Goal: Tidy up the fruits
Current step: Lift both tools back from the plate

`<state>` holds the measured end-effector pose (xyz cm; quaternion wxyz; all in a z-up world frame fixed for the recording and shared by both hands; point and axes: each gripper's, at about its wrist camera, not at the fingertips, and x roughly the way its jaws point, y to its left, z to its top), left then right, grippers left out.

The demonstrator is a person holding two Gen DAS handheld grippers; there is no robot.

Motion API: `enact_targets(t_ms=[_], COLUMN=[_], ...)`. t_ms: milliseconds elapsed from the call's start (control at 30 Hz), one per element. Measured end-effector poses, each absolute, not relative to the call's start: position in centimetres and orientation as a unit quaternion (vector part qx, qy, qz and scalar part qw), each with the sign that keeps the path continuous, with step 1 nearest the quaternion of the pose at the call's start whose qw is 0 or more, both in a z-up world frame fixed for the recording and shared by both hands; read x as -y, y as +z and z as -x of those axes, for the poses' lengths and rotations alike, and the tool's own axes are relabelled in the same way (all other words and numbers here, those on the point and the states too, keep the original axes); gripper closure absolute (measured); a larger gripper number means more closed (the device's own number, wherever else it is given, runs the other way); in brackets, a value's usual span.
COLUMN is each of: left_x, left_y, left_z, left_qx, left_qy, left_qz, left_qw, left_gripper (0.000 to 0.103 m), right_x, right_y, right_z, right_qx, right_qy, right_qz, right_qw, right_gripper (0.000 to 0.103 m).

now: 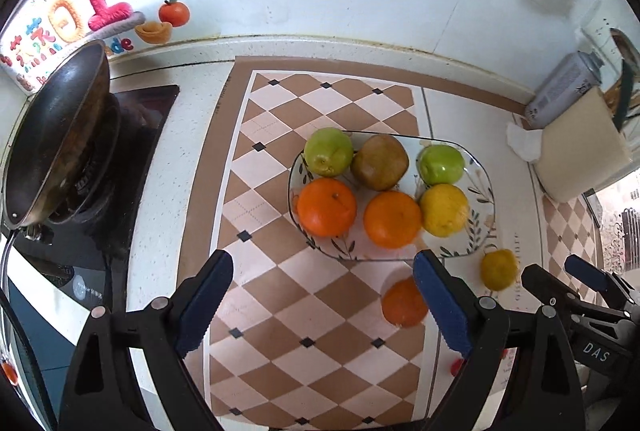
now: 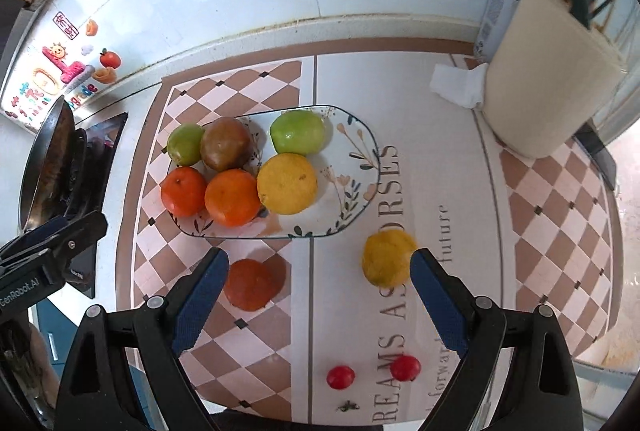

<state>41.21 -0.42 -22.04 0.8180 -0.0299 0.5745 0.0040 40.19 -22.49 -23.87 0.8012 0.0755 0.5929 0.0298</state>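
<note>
Fruit is seen loose and plated. Nothing is held by the wide-open left gripper (image 1: pixel 324 305) or right gripper (image 2: pixel 318 301). Just beyond their fingertips lie an orange (image 2: pixel 251 284) and a lemon (image 2: pixel 386 257); farther ahead, six fruits fill the plate (image 2: pixel 356 167).

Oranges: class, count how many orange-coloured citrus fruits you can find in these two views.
3. Two oranges sit on the plate in its front row, one at the left and one in the middle. A third lies on the mat in front of the plate. None seems hidden.
</note>
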Motion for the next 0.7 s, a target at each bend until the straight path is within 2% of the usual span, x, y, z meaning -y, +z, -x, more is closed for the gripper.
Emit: enact_targets(t_ms=[700], left_x=[2.1], left_y=[-13.1], left_z=[-32.6], left_qx=[-0.496], left_qy=[-0.029], left_qz=[-0.006], left_qw=[0.868], left_gripper=[0.011], right_x=[22.6], right_y=[-12.2], right_z=[-31.3], right_qx=[-0.500], right_qy=[0.028], right_qz=[-0.064], right_qw=[0.863], right_gripper=[0.009])
